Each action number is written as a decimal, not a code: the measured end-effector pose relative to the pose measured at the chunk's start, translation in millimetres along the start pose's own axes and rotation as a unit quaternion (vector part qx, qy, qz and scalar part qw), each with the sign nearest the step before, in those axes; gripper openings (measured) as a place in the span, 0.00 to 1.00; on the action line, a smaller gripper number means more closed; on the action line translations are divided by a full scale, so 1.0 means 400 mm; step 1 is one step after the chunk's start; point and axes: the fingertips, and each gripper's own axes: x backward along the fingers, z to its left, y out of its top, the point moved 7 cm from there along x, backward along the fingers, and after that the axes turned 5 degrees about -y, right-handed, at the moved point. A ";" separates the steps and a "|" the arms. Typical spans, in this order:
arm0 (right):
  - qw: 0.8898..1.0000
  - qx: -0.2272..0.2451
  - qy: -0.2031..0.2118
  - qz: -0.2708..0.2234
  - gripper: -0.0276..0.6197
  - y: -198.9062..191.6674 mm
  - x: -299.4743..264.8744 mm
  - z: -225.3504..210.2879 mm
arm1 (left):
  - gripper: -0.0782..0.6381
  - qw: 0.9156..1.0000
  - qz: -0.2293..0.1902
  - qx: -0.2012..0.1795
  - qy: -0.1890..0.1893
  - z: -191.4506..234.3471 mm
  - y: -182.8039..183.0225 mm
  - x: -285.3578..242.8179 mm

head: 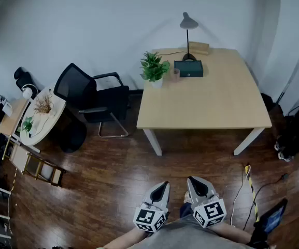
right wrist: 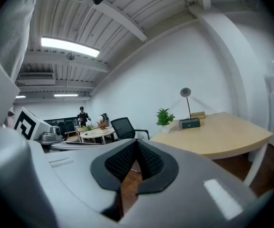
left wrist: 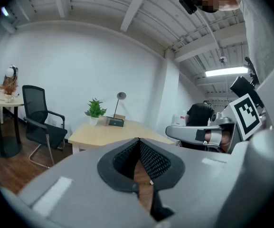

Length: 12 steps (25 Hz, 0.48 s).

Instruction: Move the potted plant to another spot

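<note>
Potted plant [head: 154,69] with green leaves in a small white pot stands upright on the far left corner of a light wooden square table [head: 216,105], close to the white wall. Its long axis runs straight up, and the leaves fan upward and outward in all directions.

Just to the plant's right is a small brownish cup-like thing [head: 175,74], too small to make out well. Beyond it lies a flat black rectangular box [head: 188,68]. A grey desk lamp on a thin black stem [head: 188,22] rises behind the box, and a pale wooden block [head: 198,48] lies at the table's back edge. The nearer part of the table top is bare wood.

A black mesh office chair with armrests [head: 92,95] stands on the dark wooden floor [head: 113,175] to the left of the table, near the plant's corner. Further left is a round white table [head: 45,118] holding a dried brown sprig and some greenery. Cables [head: 247,185] trail on the floor at the right.

Both hand-held grippers hang over the floor in front of the table's near edge, well apart from the plant, pointing towards the table and almost level. The left gripper [head: 164,183] has its jaws pressed together with nothing between them. The right gripper [head: 191,179] is likewise closed and empty
</note>
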 end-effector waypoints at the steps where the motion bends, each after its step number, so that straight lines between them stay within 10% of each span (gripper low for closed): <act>1: 1.000 0.001 0.003 0.001 0.05 0.017 -0.020 -0.027 | 0.10 1.000 0.000 -0.002 0.004 0.008 0.016 -0.032; 12: 1.000 0.007 0.026 0.013 0.05 0.104 -0.236 -0.224 | 0.10 0.999 0.002 0.002 0.043 0.117 0.102 -0.285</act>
